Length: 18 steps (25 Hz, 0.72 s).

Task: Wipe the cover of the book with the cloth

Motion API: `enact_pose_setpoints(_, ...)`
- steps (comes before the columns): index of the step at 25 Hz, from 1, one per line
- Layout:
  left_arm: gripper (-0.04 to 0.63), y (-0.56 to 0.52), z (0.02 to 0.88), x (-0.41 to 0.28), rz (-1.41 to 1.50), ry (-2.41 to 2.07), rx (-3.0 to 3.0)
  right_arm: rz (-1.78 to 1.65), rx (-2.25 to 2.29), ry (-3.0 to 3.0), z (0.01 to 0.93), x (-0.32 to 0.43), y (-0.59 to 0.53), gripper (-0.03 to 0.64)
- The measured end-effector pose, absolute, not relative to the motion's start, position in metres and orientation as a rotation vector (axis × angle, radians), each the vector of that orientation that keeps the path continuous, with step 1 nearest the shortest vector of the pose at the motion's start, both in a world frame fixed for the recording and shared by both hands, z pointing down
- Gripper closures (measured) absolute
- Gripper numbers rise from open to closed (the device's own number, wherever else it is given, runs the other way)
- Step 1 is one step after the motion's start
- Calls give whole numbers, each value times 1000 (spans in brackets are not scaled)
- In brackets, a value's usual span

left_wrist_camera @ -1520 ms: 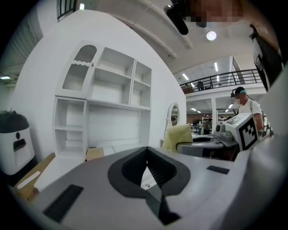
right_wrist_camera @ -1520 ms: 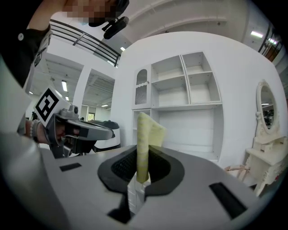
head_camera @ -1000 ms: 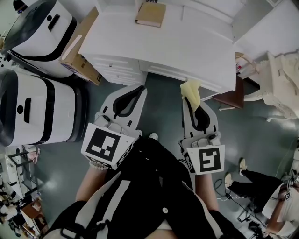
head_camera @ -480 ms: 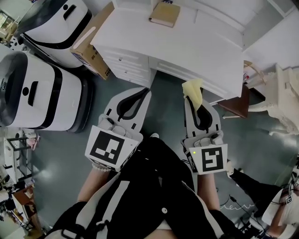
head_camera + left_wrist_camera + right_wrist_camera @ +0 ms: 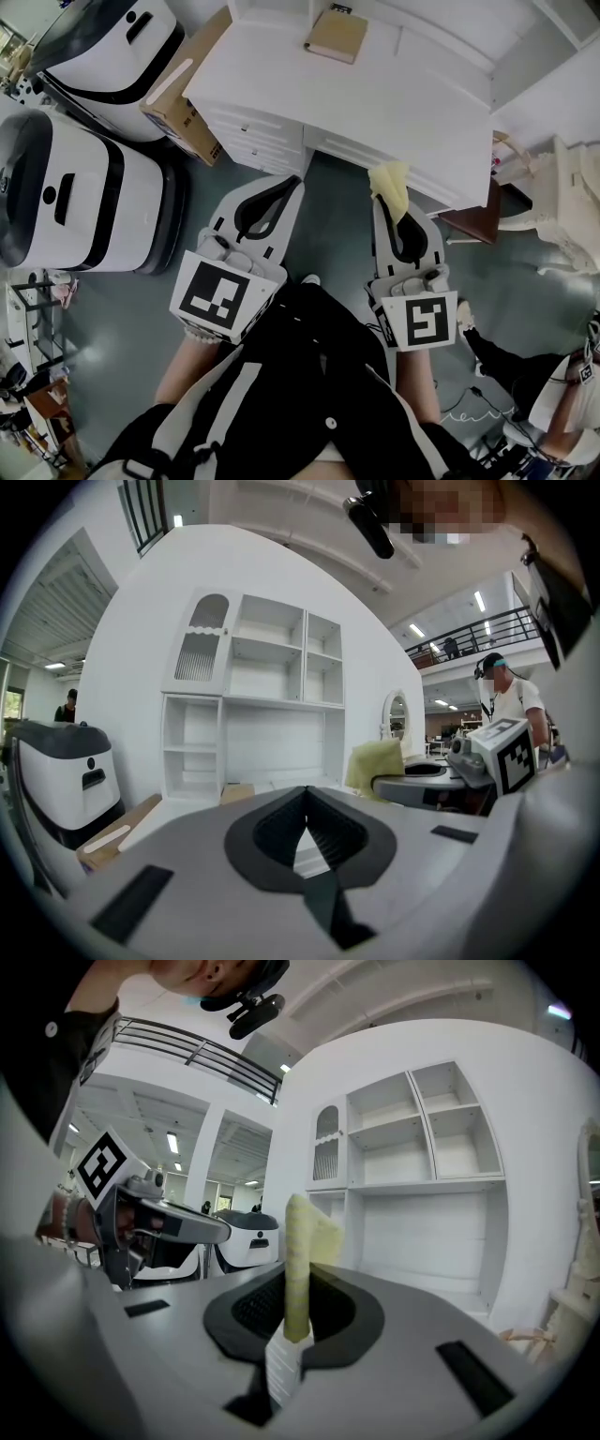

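Cloth [image 5: 391,181] sits pinched in the right hand-held gripper [image 5: 389,202], its yellow folds sticking out past the jaw tips, ready as a wiping pad. The left hand-held gripper [image 5: 289,182] is clenched on nothing, likely kept free to steady the book [image 5: 337,35]. The book lies at the back of the worktop [image 5: 375,94], well apart from both.

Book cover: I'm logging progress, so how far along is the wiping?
Done: the yellow cloth is picked up, clamped in the right gripper. In hand: both grippers are held short of the white desk, the left gripper shut and empty. Left: the book lies at the desk's far side, not touched by the cloth, so all the wiping is still to do.
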<state>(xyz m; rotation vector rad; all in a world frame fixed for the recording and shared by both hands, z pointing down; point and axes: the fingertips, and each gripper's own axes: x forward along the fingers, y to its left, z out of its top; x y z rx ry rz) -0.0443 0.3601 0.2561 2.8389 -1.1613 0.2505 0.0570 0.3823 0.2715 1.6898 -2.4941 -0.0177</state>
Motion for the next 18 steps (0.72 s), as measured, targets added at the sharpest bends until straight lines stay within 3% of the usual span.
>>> enact_pose_setpoints(18,594,188,251,-86,253,-923,2900,18,1864,-2339,261,8,229,583)
